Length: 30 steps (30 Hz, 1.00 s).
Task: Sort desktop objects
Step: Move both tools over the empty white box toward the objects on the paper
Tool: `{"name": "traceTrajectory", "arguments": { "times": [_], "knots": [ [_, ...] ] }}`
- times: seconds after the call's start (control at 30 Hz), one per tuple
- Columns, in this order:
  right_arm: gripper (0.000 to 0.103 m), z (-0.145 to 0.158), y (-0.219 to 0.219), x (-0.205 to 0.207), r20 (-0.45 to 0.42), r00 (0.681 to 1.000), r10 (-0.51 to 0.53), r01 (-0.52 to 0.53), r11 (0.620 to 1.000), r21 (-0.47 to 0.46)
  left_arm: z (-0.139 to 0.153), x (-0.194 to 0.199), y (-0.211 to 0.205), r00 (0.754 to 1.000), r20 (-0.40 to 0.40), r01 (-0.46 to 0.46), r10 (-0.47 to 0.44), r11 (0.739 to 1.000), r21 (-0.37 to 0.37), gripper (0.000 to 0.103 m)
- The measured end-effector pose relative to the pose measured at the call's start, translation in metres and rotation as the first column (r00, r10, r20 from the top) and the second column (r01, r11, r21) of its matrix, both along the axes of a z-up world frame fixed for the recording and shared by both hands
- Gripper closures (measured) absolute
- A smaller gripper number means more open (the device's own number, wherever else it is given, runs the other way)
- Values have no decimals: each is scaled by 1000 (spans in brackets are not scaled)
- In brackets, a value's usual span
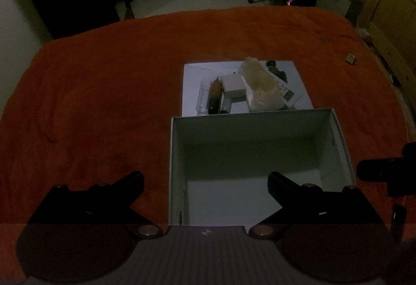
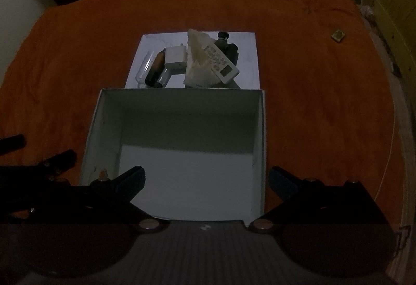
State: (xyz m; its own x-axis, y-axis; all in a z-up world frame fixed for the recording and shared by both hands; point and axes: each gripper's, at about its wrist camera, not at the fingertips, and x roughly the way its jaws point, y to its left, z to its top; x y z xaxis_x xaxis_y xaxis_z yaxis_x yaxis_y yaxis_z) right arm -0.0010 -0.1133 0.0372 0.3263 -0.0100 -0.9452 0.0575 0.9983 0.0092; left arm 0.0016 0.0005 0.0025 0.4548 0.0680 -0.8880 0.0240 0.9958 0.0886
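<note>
A white open box [image 1: 260,129] [image 2: 182,108] with nothing in it stands on the orange cloth. Behind it lies a white sheet [image 1: 197,77] [image 2: 247,51] with a pile of objects: a brown bottle [image 1: 214,95] [image 2: 156,67], a clear tube [image 2: 144,69], a white adapter [image 1: 234,87] [image 2: 176,56], a crumpled pale bag [image 1: 261,82] [image 2: 197,58], a white remote [image 2: 221,64] and a dark object [image 2: 228,47]. My left gripper [image 1: 205,183] hangs open over the box's near left wall. My right gripper [image 2: 206,179] hangs open over the box's near part. Neither holds anything.
The orange cloth [image 1: 104,90] [image 2: 325,103] covers the whole table. A small yellowish square item [image 1: 350,58] [image 2: 338,35] lies at the far right. The other gripper shows at the right edge [image 1: 390,170] and left edge [image 2: 39,168]. Chairs and furniture stand beyond the table.
</note>
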Motion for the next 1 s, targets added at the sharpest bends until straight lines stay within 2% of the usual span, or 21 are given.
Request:
{"name": "traceTrajectory", "arguments": {
  "times": [0.23,0.37,0.5,0.67,0.77,0.9,1.0],
  "knots": [
    [0,2,2,-3,13,1000,17,-17,1000,-1,7,-1,-1,999,34,22,-22,1000,-16,0],
    [0,-2,4,-3,24,999,40,-39,999,-26,9,0,-3,999,26,47,-46,999,-26,0],
    [0,-10,8,-4,22,997,69,-67,994,-84,6,5,-7,997,14,71,-71,997,3,0],
    [0,-10,5,2,12,996,93,-92,992,-81,5,14,-11,993,2,120,-120,992,23,0],
    [0,-5,-4,14,6,996,87,-87,993,-79,5,26,-9,988,-21,154,-154,988,0,0],
    [0,1,-23,41,38,996,80,-77,994,-76,6,52,0,989,-26,144,-145,989,-33,0],
    [0,4,-38,64,82,994,66,-59,995,-85,4,80,8,990,-10,144,-144,990,-6,0]
  ]
}}
